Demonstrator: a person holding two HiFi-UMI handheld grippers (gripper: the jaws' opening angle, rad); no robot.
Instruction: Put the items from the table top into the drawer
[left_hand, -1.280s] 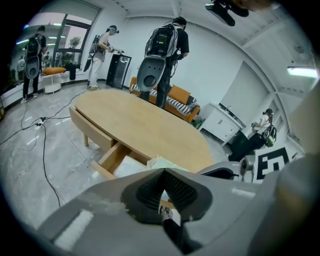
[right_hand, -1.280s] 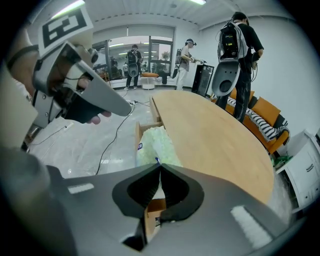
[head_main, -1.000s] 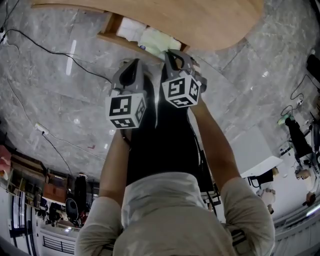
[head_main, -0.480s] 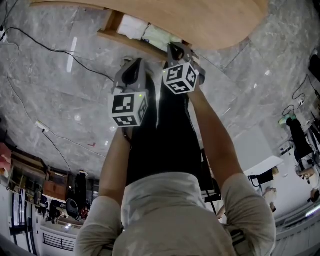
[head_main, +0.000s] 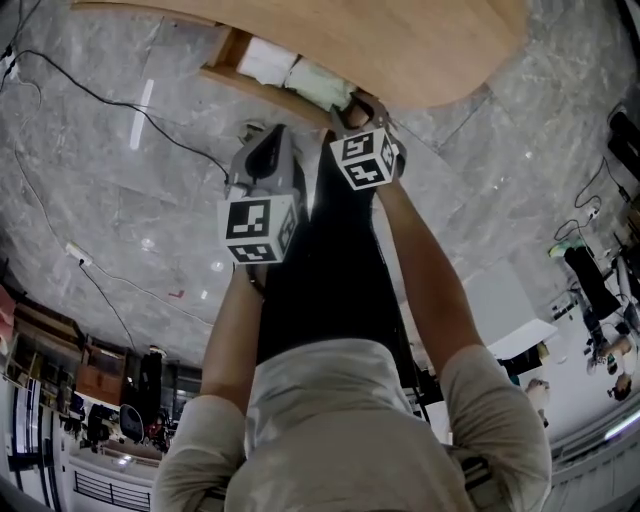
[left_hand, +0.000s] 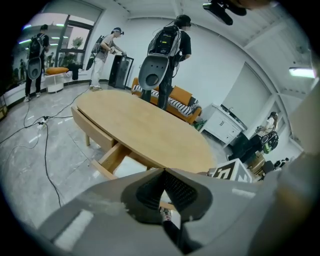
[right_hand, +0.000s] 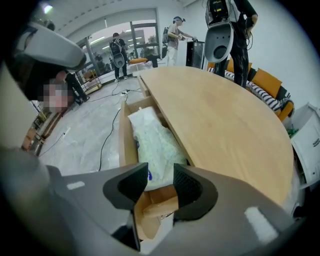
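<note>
Wood bench (head_main: 420, 40), drawer (right_hand: 125, 142) pulled out w/ pale green bag (right_hand: 156, 145) lying inside. Right tool (right_hand: 159, 186) has sunk closer to the drawer's front end vs a sec ago. Its jaws, shut then, are now opening, nothing between them. Left tool (left_hand: 163, 175) has hardly moved, jaws together, empty.

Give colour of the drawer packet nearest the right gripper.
Pale green, mottled white: the packet, clearest in the right gripper view.
</note>
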